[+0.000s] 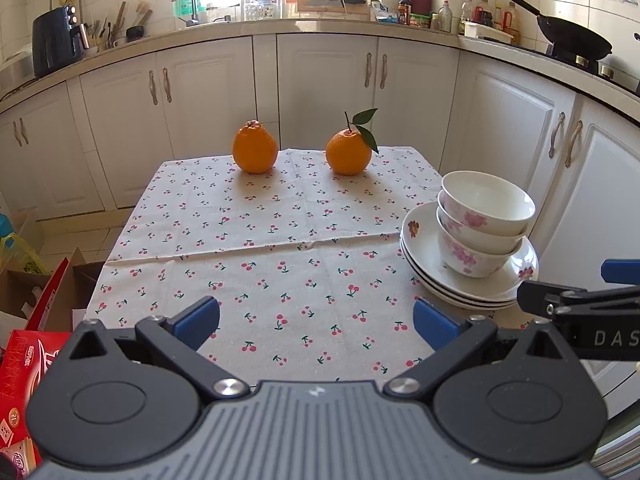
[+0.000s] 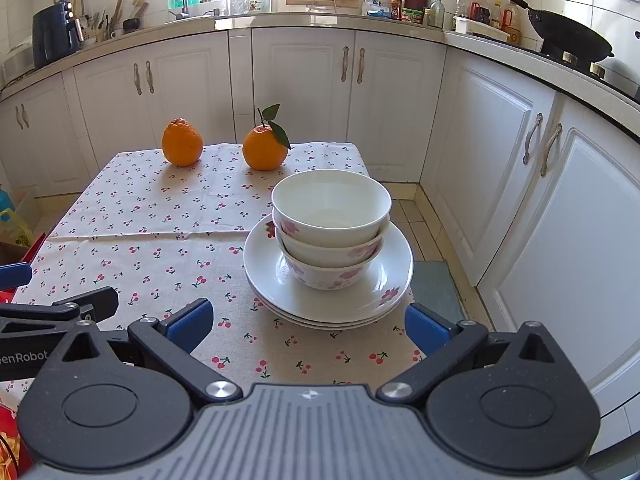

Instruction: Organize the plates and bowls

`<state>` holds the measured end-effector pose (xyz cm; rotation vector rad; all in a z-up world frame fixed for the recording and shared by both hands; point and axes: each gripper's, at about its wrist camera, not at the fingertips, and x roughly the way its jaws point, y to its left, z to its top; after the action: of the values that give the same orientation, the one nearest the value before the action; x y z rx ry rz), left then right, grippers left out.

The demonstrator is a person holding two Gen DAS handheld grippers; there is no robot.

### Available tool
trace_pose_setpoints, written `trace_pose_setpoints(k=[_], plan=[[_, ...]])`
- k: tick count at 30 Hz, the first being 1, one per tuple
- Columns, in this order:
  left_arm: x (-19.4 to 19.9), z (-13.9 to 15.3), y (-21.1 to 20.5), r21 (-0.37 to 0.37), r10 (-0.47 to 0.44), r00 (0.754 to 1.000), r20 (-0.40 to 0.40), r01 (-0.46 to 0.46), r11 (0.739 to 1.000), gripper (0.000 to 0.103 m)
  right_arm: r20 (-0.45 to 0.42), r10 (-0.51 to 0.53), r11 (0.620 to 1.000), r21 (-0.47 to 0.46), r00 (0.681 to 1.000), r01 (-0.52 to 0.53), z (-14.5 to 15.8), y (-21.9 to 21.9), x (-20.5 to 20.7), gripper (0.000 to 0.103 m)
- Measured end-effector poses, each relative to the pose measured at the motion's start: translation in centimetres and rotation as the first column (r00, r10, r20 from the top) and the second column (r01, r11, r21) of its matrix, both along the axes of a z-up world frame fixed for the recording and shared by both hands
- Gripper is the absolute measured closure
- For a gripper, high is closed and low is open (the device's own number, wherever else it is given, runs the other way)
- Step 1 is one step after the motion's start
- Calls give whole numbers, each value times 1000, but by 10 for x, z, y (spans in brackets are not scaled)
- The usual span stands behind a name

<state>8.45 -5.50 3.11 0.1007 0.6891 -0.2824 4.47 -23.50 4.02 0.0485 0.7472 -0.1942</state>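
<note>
Three nested bowls (image 2: 331, 216) sit on stacked plates (image 2: 380, 280) near the tablecloth's (image 2: 160, 240) right edge; cloth at 9 o'clock is bare. Two oranges (image 2: 182, 142) at 11 o'clock, far edge. Right gripper (image 2: 308, 326) and left gripper (image 1: 316, 322) both spread wide, holding nothing. Lettering reads "enRobot", "DAS".

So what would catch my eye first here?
Probably the bowls, three nested and standing on a pile of plates at the tablecloth's right edge. Next, two oranges side by side at the far end, one still with leaves.
</note>
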Motion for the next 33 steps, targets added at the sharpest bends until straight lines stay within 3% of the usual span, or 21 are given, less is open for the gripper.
trace_pose_setpoints(k=[33], plan=[[-2,0,0,0,22,1000,-4,-22,1000,1,-2,6,1000,-4,1000,-6,0,1,0,0]])
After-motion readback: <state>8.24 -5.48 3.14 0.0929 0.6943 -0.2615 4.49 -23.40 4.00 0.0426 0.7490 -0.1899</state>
